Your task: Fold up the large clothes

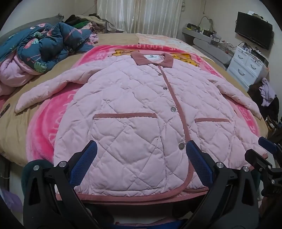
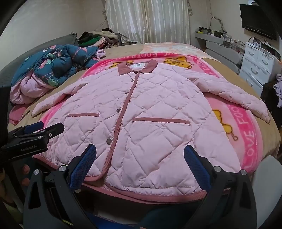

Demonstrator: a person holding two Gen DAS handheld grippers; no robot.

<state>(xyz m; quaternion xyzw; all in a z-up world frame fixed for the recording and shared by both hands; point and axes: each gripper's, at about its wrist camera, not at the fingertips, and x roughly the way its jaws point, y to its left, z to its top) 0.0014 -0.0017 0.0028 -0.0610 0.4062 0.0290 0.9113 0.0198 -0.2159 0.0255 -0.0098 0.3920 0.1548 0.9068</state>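
Note:
A pale pink quilted jacket [image 1: 134,112] [image 2: 141,109] with a darker pink collar, trim and pocket edges lies flat and buttoned on a pink printed blanket [image 1: 44,126] [image 2: 246,130], both sleeves spread out sideways. My left gripper [image 1: 141,149] hovers wide open over the hem on the jacket's left half, nothing between its blue pads. My right gripper [image 2: 140,151] is open too, above the hem on the right half. Each gripper shows at the edge of the other's view: the right gripper [image 1: 264,151] and the left gripper [image 2: 42,128].
The blanket covers a tan bed [image 1: 14,133]. A crumpled blue patterned quilt [image 1: 44,47] and a pile of clothes [image 1: 82,21] lie at the back left. White drawers [image 1: 246,65] and a wall screen [image 1: 253,30] stand on the right, curtains [image 1: 139,15] behind.

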